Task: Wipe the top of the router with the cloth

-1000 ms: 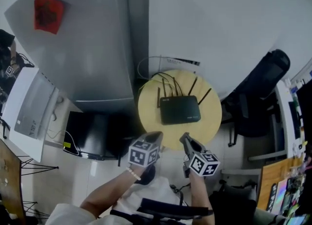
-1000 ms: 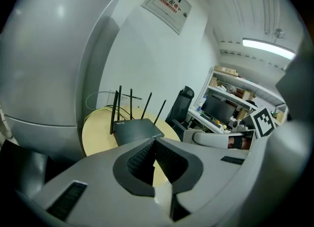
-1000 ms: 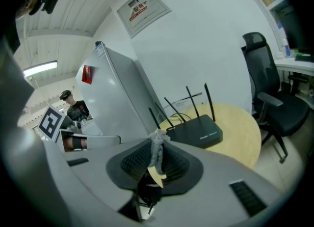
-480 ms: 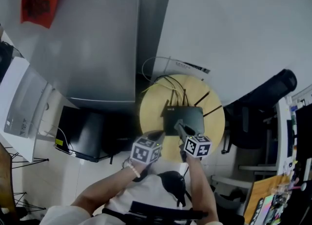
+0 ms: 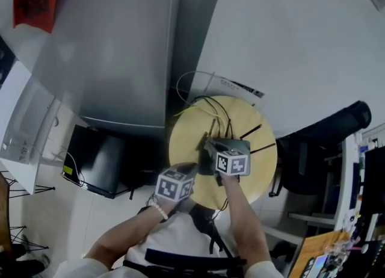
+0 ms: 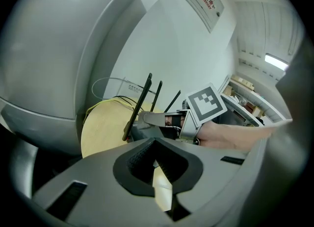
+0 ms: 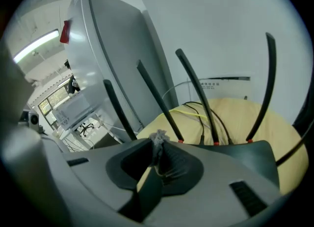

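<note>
The router [image 7: 250, 155] is a flat black box lying on its base at the lower right of the right gripper view, with four thin black antennas rising from its rear edge. The cloth [image 7: 158, 137], a small grey frayed tuft, sits pinched between the right gripper's [image 7: 156, 158] jaws at lower centre.

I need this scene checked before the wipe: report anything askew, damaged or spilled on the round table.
Nothing is spilled or visibly damaged. The router's antennas splay at uneven angles, and its cables trail loosely across the round table behind it. The right gripper pinches only a small tuft of cloth.
</note>
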`<state>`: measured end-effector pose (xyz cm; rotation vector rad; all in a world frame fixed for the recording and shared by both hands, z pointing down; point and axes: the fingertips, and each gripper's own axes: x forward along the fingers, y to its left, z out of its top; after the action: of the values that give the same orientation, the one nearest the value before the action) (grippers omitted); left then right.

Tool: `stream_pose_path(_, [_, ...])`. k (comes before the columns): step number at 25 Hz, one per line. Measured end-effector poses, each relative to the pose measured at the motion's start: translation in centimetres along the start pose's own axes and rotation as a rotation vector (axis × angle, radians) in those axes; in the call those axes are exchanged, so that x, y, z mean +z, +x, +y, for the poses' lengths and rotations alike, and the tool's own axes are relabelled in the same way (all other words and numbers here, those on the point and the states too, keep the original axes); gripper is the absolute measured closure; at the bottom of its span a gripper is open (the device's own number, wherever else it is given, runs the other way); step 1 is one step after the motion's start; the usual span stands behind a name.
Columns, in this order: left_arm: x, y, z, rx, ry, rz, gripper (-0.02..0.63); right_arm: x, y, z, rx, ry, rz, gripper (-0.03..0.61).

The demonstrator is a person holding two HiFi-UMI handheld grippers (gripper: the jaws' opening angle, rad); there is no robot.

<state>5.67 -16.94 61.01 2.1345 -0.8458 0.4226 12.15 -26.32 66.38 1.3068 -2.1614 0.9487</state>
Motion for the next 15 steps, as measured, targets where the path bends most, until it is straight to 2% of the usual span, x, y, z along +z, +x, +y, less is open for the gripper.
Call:
stream_pose_path(7, [0.1, 0.5, -0.4, 0.004, -0.047, -0.007, 0.615, -0.4, 3.6, -0.4, 0.028, -0.030, 0.111, 0.512])
stream_pose_path(15, [-0.2, 1.6, -1.0, 0.017, -0.067, 0.001, 0.615, -0.9, 4.4, -2.1, -0.006, -0.144, 0.152, 0.511])
